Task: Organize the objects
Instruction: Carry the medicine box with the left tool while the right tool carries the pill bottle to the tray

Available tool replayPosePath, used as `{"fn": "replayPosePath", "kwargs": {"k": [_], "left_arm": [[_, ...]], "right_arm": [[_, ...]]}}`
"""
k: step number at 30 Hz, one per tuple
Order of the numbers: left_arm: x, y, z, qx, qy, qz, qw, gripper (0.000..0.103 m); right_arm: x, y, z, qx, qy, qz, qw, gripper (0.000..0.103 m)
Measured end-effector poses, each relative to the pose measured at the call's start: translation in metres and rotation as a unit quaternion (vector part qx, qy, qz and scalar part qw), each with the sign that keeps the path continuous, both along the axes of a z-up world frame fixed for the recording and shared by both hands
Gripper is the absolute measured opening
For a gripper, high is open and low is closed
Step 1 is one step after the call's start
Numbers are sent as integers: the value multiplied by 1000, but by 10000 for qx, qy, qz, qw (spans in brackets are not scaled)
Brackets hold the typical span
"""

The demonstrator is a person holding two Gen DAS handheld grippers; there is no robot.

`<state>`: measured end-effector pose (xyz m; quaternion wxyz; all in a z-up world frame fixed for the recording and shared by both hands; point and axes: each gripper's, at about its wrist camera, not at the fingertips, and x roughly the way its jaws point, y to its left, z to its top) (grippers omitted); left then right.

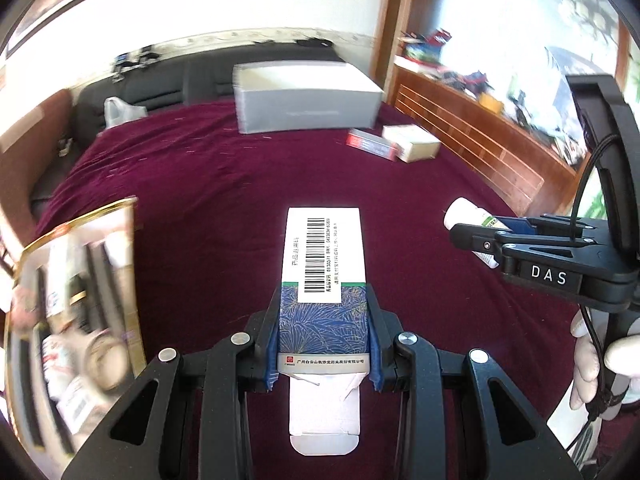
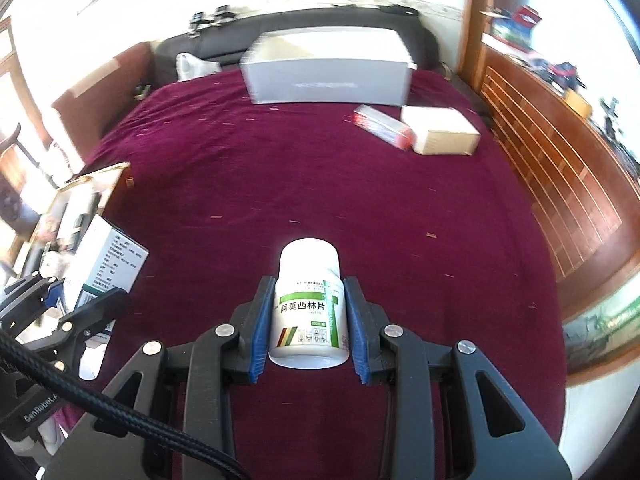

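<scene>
Here we see two hand-held grippers raised over a bench covered in a dark red cloth (image 1: 224, 184). The left gripper (image 1: 324, 320) has its blue-padded fingers (image 1: 273, 344) pressed narrowly against both long sides of a medicine carton (image 1: 324, 276), a box with a blue leaf pattern and a white barcode panel; the carton points away from the camera, and its near end flap hangs open below the fingers. In the right wrist view, the right gripper (image 2: 308, 320) is likewise drawn in on a white pill bottle (image 2: 308, 308) with a green label, its blue pads touching the bottle's two sides and its cap pointing away from the camera. Each gripper appears in the other's view: the right one with its bottle at the right edge, above a white-gloved hand (image 1: 592, 364), and the left one with its carton at the lower left. At the far end of the bench stands a grey open box (image 1: 308, 96). Near its right corner lie a red-and-white carton (image 2: 384, 126) and a cream carton (image 2: 440, 130), touching each other. At the left edge we see a gold-rimmed tray (image 1: 72, 320) of blurred items. A wooden bench-side ledge (image 1: 480, 136) runs along the right.
</scene>
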<state>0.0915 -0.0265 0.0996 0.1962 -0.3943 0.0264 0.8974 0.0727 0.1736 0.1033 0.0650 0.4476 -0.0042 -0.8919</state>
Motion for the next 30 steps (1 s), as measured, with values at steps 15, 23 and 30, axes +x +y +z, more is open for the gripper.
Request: {"fn": "replayPosePath", "kwargs": {"k": [15, 23, 30], "left_arm": [[21, -206, -2, -266, 189, 1840, 9824, 30], [6, -277, -47, -303, -420, 2414, 9690, 30], [-10, -290, -64, -252, -617, 2402, 9684, 30]], "right_arm": [[-5, -175, 1, -136, -98, 1609, 9868, 32], [-3, -262, -25, -640, -667, 2413, 9660, 32], [21, -314, -49, -916, -1187, 3026, 9412, 32]]}}
